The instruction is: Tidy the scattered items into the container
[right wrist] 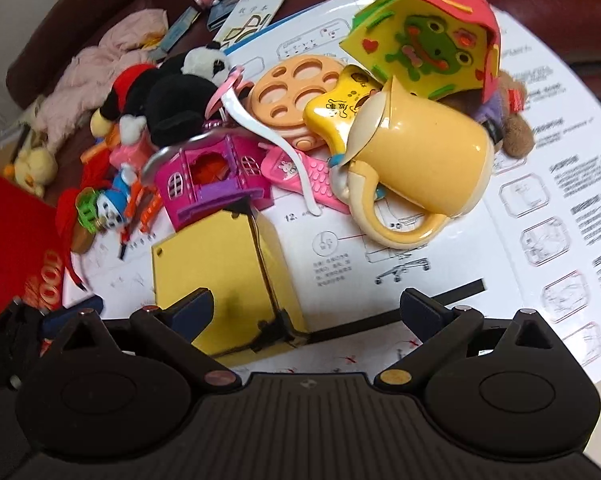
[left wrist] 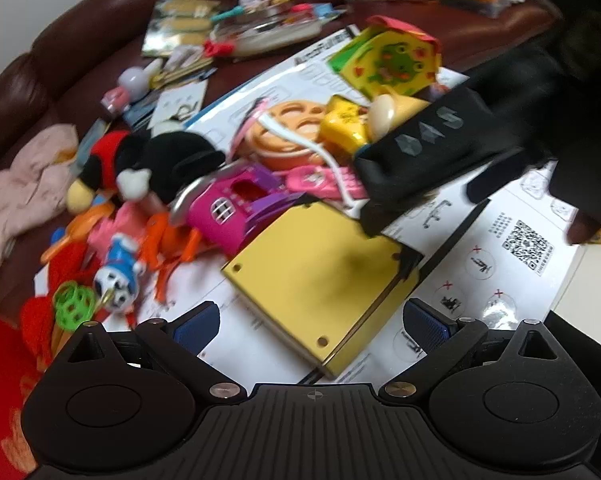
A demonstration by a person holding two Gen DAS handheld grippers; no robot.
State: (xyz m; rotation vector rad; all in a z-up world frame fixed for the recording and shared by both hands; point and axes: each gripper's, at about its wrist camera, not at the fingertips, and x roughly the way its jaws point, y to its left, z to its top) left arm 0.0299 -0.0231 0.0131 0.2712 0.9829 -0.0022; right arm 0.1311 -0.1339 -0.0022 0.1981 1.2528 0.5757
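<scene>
Toys are heaped on a white instruction sheet spread over a brown leather sofa. A gold box is seen at the sheet's near edge. The left gripper and right gripper are spread wide, grasping nothing.

Toys lie in a heap by the flat gold box: a tipped yellow cup, a pink toy house.
</scene>
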